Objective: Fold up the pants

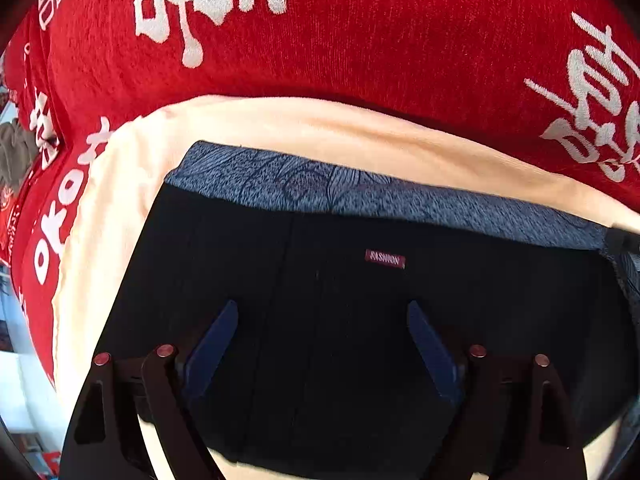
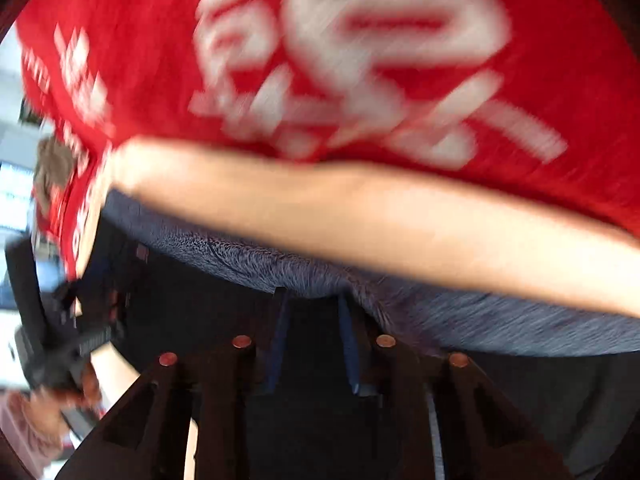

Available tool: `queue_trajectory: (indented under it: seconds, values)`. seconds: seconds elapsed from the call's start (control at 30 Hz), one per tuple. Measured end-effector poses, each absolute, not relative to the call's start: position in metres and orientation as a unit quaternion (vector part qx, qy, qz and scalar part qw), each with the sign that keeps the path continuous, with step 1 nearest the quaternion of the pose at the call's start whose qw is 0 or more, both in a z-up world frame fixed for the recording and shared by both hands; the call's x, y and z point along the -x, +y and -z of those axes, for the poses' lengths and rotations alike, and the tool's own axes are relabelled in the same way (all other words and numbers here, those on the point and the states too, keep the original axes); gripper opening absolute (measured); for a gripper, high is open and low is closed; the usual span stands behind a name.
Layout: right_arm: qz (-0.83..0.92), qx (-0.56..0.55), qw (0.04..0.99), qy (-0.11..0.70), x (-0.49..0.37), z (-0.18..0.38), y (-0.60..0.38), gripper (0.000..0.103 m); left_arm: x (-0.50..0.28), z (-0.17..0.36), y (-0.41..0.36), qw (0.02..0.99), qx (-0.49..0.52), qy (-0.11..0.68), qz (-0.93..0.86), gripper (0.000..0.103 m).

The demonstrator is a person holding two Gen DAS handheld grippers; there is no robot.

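Note:
The black pants (image 1: 340,320) with a blue-grey patterned waistband (image 1: 360,196) and a small red label (image 1: 385,259) lie on a cream cloth (image 1: 280,124). My left gripper (image 1: 322,308) hovers over the black fabric below the label, jaws wide open, holding nothing. In the blurred right wrist view, my right gripper (image 2: 314,300) has its blue fingers (image 2: 280,340) close together at the waistband (image 2: 480,320) edge over the pants (image 2: 200,300); whether fabric is pinched is unclear. The left gripper body and a hand (image 2: 52,360) show at that view's left edge.
A red blanket with white characters (image 1: 360,40) lies beyond the cream cloth and fills the top of both views (image 2: 360,60). The cream cloth (image 2: 360,220) runs as a band between the blanket and the waistband. Room background shows at the far left.

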State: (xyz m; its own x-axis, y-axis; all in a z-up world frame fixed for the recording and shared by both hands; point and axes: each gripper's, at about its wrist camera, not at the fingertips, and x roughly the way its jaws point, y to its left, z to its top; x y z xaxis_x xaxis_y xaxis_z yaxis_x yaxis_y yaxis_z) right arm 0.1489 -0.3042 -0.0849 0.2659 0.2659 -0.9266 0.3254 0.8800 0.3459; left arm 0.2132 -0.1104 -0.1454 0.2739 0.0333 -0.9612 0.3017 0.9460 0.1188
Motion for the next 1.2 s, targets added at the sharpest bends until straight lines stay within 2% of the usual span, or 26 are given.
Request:
queue_trajectory:
  seconds: [0.03, 0.13, 0.4, 0.47, 0.53, 0.7, 0.8, 0.93, 1.13, 1.2]
  values:
    - [0.038, -0.243, 0.768, 0.592, -0.144, 0.073, -0.313, 0.034, -0.209, 0.138, -0.111, 0.785, -0.141, 0.597, 0.09, 0.087]
    - [0.04, -0.3, 0.773, 0.557, -0.111, 0.042, -0.34, 0.044, -0.188, 0.116, -0.121, 0.781, -0.152, 0.593, 0.122, 0.087]
    - [0.085, -0.412, 0.719, 0.553, 0.091, 0.012, -0.373, 0.047, -0.094, 0.094, -0.198, 0.714, -0.159, 0.612, 0.301, 0.087]
    - [0.12, -0.451, 0.703, 0.537, 0.154, 0.009, -0.37, 0.051, -0.064, 0.095, -0.225, 0.692, -0.164, 0.606, 0.356, 0.087]
    - [0.162, -0.486, 0.687, 0.515, 0.222, 0.011, -0.365, 0.06, -0.031, 0.096, -0.256, 0.666, -0.162, 0.609, 0.398, 0.087]
    - [0.234, -0.56, 0.641, 0.469, 0.34, 0.03, -0.346, 0.06, 0.021, 0.109, -0.308, 0.631, -0.129, 0.63, 0.435, 0.087]
    - [0.231, -0.612, 0.623, 0.429, 0.372, 0.055, -0.337, 0.06, 0.029, 0.117, -0.319, 0.635, -0.142, 0.621, 0.436, 0.087]
    - [0.178, -0.653, 0.618, 0.4, 0.373, 0.084, -0.338, 0.062, 0.032, 0.127, -0.327, 0.633, -0.142, 0.623, 0.438, 0.087]
    - [0.092, -0.72, 0.599, 0.338, 0.377, 0.1, -0.346, 0.062, 0.051, 0.144, -0.333, 0.633, -0.137, 0.633, 0.424, 0.087]
    - [0.079, -0.726, 0.592, 0.34, 0.375, 0.103, -0.346, 0.062, 0.055, 0.143, -0.337, 0.63, -0.138, 0.639, 0.42, 0.087]
